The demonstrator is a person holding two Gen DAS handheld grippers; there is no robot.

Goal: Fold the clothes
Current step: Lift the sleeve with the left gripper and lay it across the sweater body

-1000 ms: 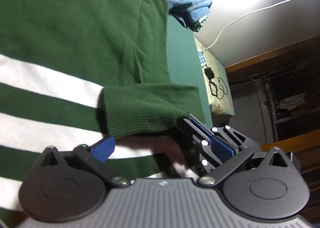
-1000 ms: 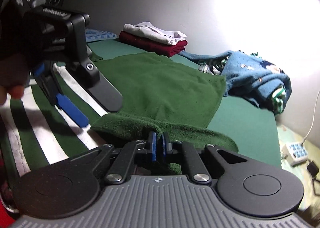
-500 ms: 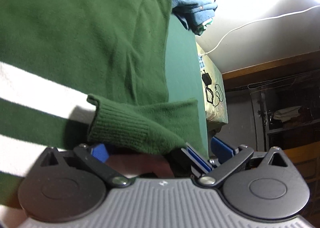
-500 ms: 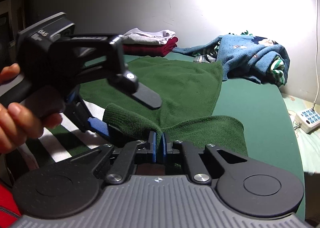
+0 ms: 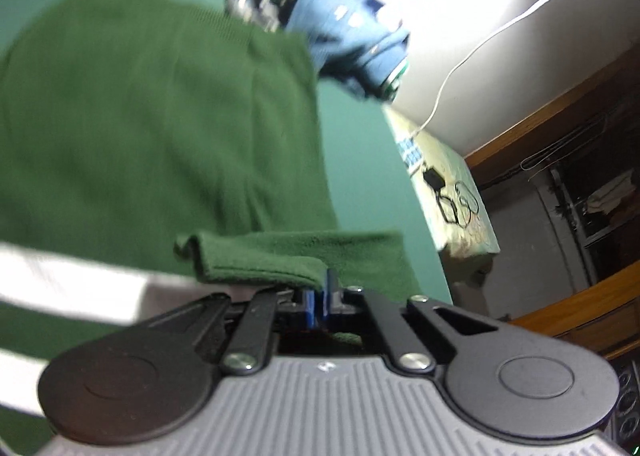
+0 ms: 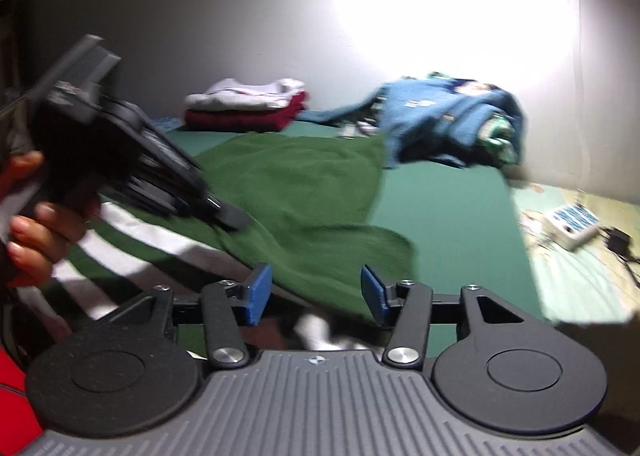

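Observation:
A green sweater with white stripes (image 5: 140,128) lies spread on the green bed (image 5: 360,184). Its green sleeve (image 5: 288,260) is folded across the body. My left gripper (image 5: 318,298) is shut on the sleeve's cuff end. In the right wrist view the sweater (image 6: 296,184) lies ahead and the sleeve (image 6: 340,256) runs between my right gripper's (image 6: 316,294) open blue pads (image 6: 258,294), not pinched. The left gripper (image 6: 132,160), held in a hand, shows at the left, blurred.
A folded white and dark red stack (image 6: 248,108) sits at the back of the bed. A crumpled blue sweater (image 6: 448,124) lies back right. A power strip (image 6: 572,224) and cables lie on the floor to the right. A wall rises behind.
My left gripper has closed on the sleeve end. My right gripper has opened and let go of the sleeve. Both views have shifted and are blurred.

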